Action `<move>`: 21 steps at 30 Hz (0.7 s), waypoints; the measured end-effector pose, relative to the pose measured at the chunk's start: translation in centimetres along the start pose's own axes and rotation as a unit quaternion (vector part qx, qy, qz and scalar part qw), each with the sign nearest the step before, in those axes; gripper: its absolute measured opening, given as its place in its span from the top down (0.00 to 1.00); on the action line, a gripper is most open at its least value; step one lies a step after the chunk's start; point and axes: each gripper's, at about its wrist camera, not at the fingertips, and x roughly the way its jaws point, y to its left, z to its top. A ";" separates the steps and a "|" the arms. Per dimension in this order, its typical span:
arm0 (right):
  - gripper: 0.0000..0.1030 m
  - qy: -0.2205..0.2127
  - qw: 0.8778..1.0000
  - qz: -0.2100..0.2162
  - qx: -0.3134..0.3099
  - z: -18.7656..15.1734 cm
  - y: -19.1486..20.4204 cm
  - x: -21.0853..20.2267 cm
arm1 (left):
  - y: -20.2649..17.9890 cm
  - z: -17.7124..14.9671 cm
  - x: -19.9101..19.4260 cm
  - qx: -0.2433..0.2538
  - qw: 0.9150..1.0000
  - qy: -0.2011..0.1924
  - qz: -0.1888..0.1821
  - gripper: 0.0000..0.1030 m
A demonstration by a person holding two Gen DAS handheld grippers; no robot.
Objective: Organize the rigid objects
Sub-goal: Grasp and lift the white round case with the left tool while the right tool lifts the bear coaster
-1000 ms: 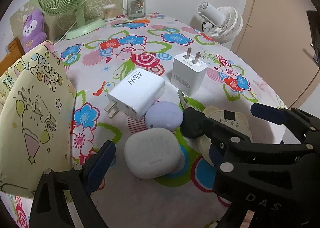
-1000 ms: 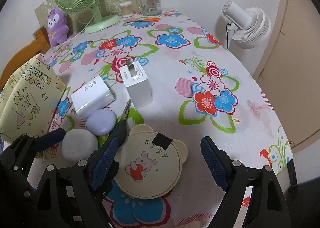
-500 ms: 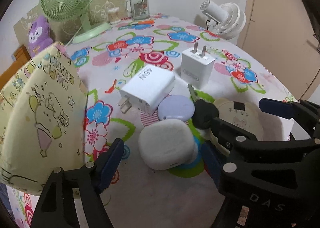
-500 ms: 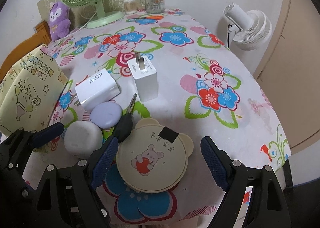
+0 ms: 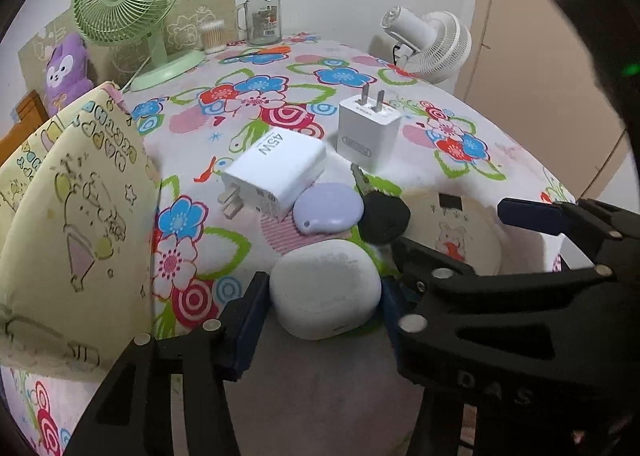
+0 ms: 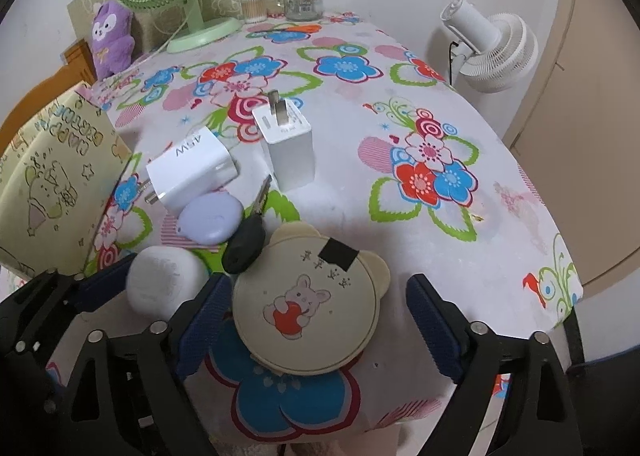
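Note:
My left gripper (image 5: 320, 302) is shut on a white earbud case (image 5: 324, 292), its blue pads against both sides; the case also shows in the right wrist view (image 6: 164, 282). Behind the case lie a lilac earbud case (image 5: 329, 207), a black key (image 5: 382, 215), a 45W white charger (image 5: 276, 171) on its side and an upright white charger (image 5: 367, 135). My right gripper (image 6: 320, 320) is open around a round cream bear-eared mirror (image 6: 306, 304), pads apart from it. A yellow patterned gift bag (image 5: 68, 215) stands at the left.
The flowered tablecloth (image 6: 420, 95) covers the table. At the back stand a green desk fan (image 5: 132, 11), a glass jar with green lid (image 5: 262, 11), a cotton swab box (image 5: 212, 35) and a purple plush (image 5: 66, 71). A white fan (image 6: 492, 51) stands beyond the right edge.
My left gripper moved forward and closed its pads onto the white earbud case. My right gripper moved slightly forward around the mirror and stayed open.

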 end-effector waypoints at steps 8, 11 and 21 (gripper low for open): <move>0.07 0.005 1.000 -0.005 0.006 -0.6 0.5 0.8 | 0.3 -0.6 -0.5 -0.003 1.000 0.000 -0.001 0.45; 0.12 0.002 1.000 -0.004 0.005 -0.5 0.6 0.7 | 0.3 -0.5 -0.4 -0.003 1.000 0.002 0.000 0.45; 0.22 -0.009 1.000 -0.005 0.017 -0.2 0.5 0.3 | 0.0 0.4 0.0 -0.010 1.000 0.010 -0.016 0.45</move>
